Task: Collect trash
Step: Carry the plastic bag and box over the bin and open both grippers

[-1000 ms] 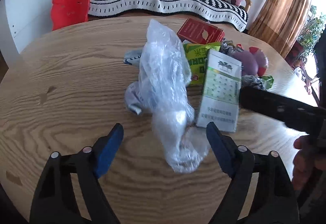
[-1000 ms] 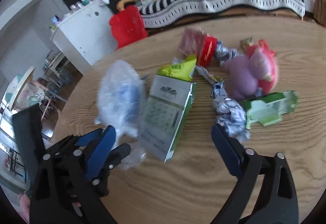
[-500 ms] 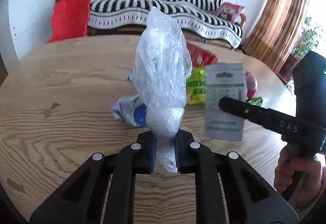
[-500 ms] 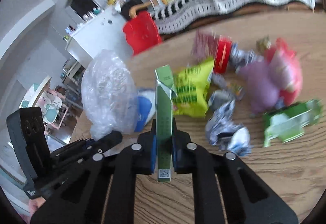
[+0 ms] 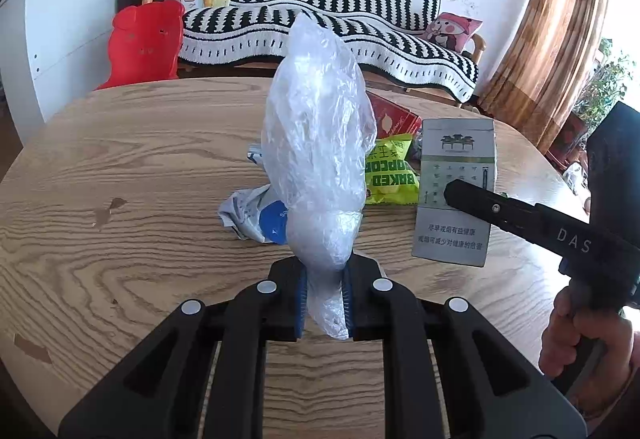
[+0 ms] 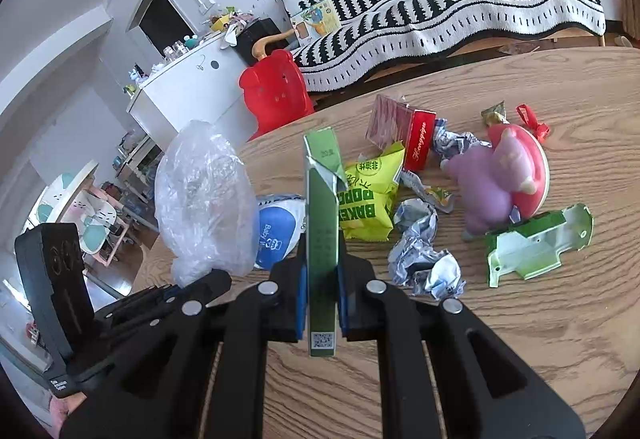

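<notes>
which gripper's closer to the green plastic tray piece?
Right. The right gripper, shut on the carton, sits just left of the tray piece; the left gripper, holding the bag, is farther left.

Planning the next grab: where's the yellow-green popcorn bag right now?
The popcorn bag lies flat on the wooden table, mid-frame in the right wrist view, just behind the green carton held in the right gripper, with the red box beyond it.
</notes>
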The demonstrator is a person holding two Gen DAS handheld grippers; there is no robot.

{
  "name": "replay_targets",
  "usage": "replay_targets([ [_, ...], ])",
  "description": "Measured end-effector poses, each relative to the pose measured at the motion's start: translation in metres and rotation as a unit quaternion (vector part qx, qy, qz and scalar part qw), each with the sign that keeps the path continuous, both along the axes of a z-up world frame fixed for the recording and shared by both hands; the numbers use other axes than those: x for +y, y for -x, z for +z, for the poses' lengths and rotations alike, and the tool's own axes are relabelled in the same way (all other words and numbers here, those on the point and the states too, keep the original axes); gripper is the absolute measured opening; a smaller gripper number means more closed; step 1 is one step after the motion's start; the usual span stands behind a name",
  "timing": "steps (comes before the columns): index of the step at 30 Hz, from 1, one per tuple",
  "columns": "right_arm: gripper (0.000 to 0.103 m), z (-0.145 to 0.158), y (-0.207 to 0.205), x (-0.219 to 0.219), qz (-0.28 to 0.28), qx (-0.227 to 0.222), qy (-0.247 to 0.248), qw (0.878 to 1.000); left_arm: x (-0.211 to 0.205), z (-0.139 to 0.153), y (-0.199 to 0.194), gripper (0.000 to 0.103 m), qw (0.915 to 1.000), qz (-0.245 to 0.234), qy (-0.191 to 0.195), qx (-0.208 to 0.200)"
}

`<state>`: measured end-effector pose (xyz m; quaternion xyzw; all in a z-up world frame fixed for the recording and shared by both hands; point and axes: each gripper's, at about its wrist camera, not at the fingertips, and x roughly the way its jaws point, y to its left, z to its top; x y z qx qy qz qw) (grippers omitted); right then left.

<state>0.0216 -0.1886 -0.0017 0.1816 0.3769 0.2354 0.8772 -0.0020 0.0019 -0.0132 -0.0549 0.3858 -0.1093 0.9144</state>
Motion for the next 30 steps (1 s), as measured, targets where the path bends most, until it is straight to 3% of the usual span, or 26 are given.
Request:
replay_targets([
  [10, 0.012, -0.002, 0.0, 0.003, 0.002, 0.004, -0.002, 1.0, -0.005, 0.002, 0.0, 0.014, 1.0, 0.003, 0.002, 0.001],
  [15, 0.012, -0.002, 0.0, -0.001, -0.001, 0.004, -0.008, 1.0, -0.021, 0.002, 0.001, 0.014, 0.9995, -0.021, -0.021, -0.004],
  [18, 0.012, 0.002, 0.001, -0.01, -0.011, -0.004, -0.017, 1.0, -0.028, 0.003, 0.001, 0.014, 0.9995, -0.03, -0.012, 0.0],
  [23, 0.012, 0.026, 0.017, -0.048, -0.055, -0.045, -0.066, 0.995, -0.056, 0.02, 0.015, 0.014, 0.9974, -0.064, 0.016, -0.028],
  [26, 0.012, 0.049, 0.044, -0.088, -0.102, -0.088, -0.086, 0.987, -0.087, 0.036, 0.022, 0.014, 0.9953, -0.081, -0.002, -0.053],
  [30, 0.012, 0.08, 0.118, -0.162, -0.184, -0.158, -0.022, 0.97, -0.144, 0.057, 0.041, 0.014, 0.9882, -0.139, 0.003, -0.064],
])
